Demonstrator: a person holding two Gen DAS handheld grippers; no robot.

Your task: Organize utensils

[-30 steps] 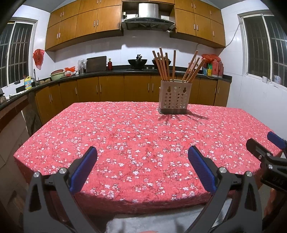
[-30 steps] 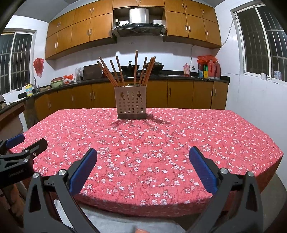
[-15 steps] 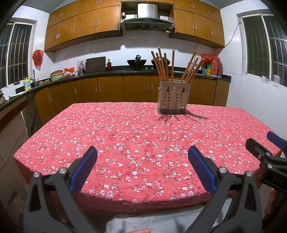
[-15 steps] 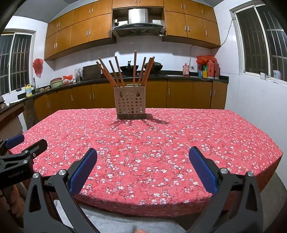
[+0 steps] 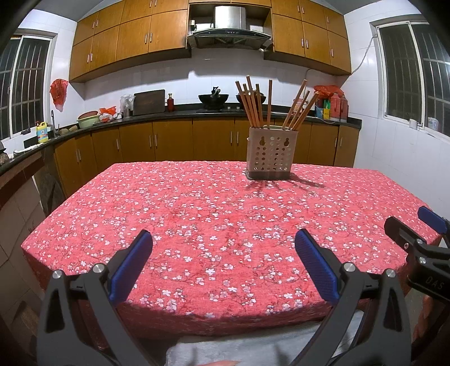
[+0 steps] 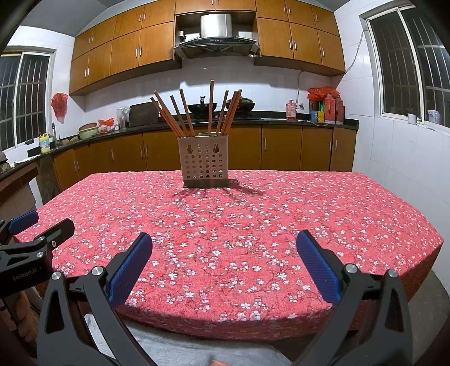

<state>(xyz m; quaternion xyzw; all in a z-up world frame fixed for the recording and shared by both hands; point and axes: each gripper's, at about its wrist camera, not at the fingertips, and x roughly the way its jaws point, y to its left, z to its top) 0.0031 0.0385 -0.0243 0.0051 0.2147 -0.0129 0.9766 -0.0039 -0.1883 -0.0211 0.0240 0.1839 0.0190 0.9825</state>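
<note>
Little has moved: both views drift slightly. Left gripper (image 5: 222,261), right gripper (image 6: 223,263): fingers spread, empty, at near tabletop (image 5: 197,214) edge. Chopsticks (image 6: 209,108): upright in perforated holder (image 6: 204,164), far ahead; more centred before right gripper.

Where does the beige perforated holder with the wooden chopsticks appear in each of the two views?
Left wrist view: the beige perforated chopstick holder stands right of centre, on the far part of the red floral tablecloth.
Right wrist view: the holder stands near the centre, slightly left, also on the far part of the tablecloth.
Shared landmark: the steel range hood above the holder.
</note>
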